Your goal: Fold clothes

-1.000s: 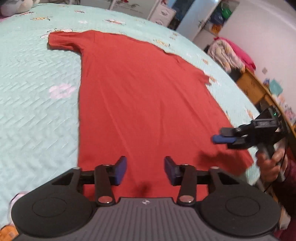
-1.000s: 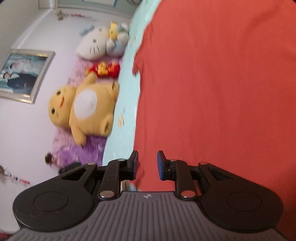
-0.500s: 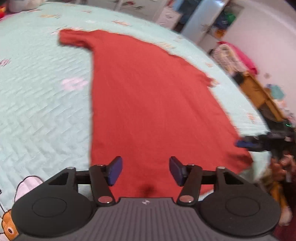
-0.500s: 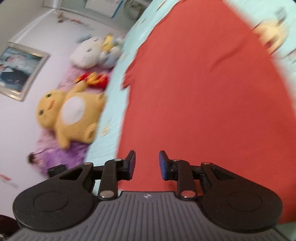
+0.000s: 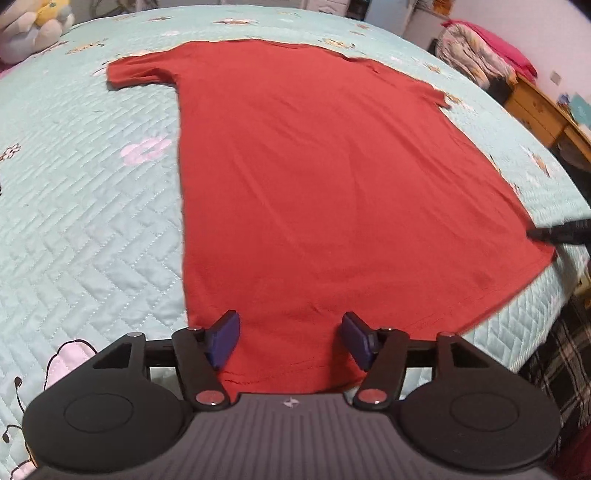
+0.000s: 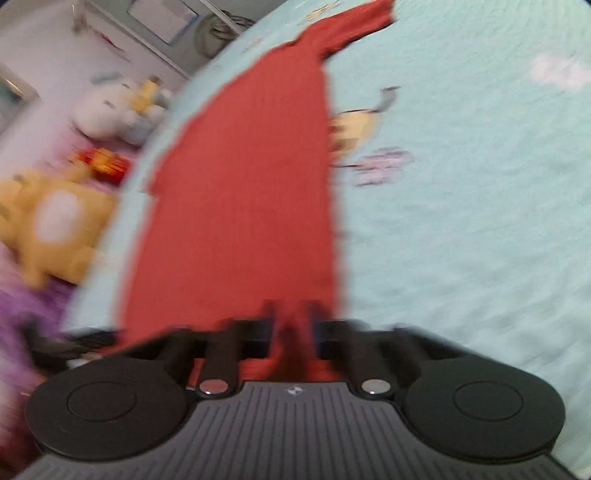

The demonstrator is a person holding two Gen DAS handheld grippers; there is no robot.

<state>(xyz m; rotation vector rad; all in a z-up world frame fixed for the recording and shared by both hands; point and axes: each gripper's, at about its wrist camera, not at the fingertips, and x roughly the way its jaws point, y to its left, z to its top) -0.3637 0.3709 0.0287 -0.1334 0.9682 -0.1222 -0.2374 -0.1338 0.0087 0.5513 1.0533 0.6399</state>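
A red T-shirt [image 5: 325,177] lies spread flat on a light teal quilted bed [image 5: 92,203], collar at the far end. My left gripper [image 5: 290,339] hovers over the near hem toward its left corner. Its jaws are opening, with only flat cloth below them and nothing gripped. At the shirt's right hem corner the dark tip of my right gripper [image 5: 554,234] meets the fabric. In the blurred right wrist view the right gripper [image 6: 295,325] is shut, with red T-shirt [image 6: 240,203] cloth bunched between its fingers.
Plush toys [image 6: 51,229] lie beside the bed [image 6: 461,221], with more plush toys [image 5: 26,29] at the far left corner. A wooden desk [image 5: 543,110] and a pile of clothes [image 5: 476,55] stand past the right side. The bed's near right edge drops off beside plaid fabric [image 5: 554,350].
The left gripper shifted toward the hem's left part and its jaws widened. The right gripper swung out to the shirt's right hem corner and closed on the cloth.
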